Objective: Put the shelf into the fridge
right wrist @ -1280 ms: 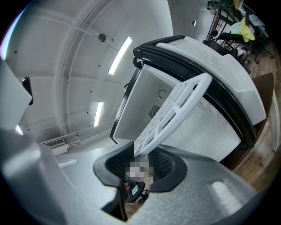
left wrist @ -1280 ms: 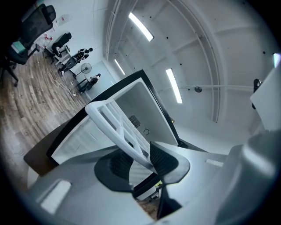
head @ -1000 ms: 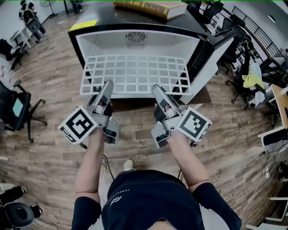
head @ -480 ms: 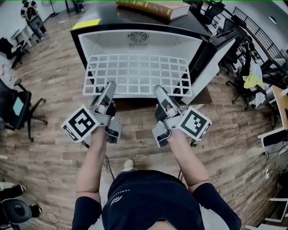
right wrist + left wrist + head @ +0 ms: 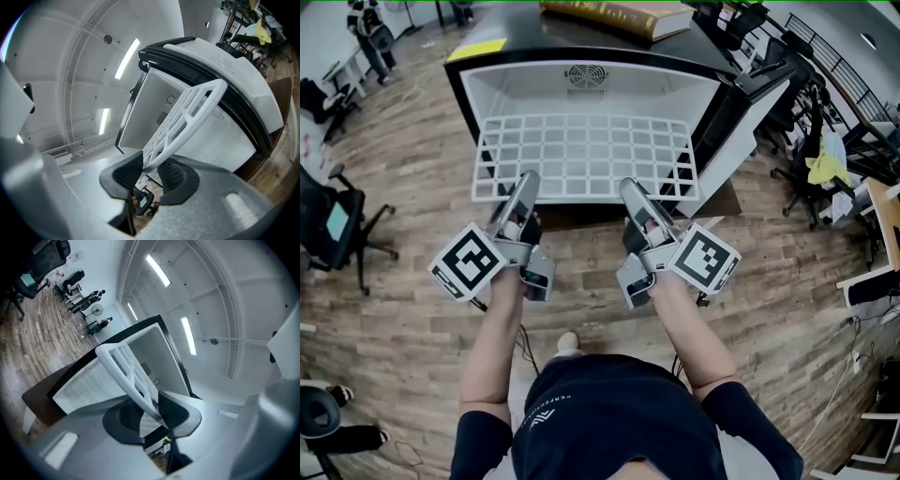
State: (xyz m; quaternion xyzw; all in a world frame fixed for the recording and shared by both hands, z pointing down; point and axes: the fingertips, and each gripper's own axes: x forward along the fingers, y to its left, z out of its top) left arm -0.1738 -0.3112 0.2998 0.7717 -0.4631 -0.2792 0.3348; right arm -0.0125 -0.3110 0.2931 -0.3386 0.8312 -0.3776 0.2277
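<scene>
The white grid shelf [image 5: 586, 155] lies roughly level, its far part inside the open mini fridge [image 5: 525, 89] and its near edge projecting out of the opening toward you. Whether its sides already rest on the fridge's supports cannot be told from these views. You hold it by that near edge at two points set well apart, which keeps the broad panel from tipping or twisting as it goes in. The left gripper [image 5: 527, 180] has just been closing and now has the rim bar of the shelf between its ribbed pads [image 5: 171, 411], clamped. The right gripper [image 5: 630, 187] likewise grips the rim, its pads [image 5: 129, 173] against the bar, though its jaws have just eased apart slightly. Both tools point almost level into the opening, in line with the direction the shelf must slide. The fridge door [image 5: 741, 131] stands swung open to the right, clear of the path. The fan vent [image 5: 581, 77] marks the back wall, and the shelf's far edge lies just short of it. In my judgement, insertion is well advanced; a straight, even push remains. A book [image 5: 614, 17] and a yellow note [image 5: 474, 52] lie on top of the fridge, out of the way.
</scene>
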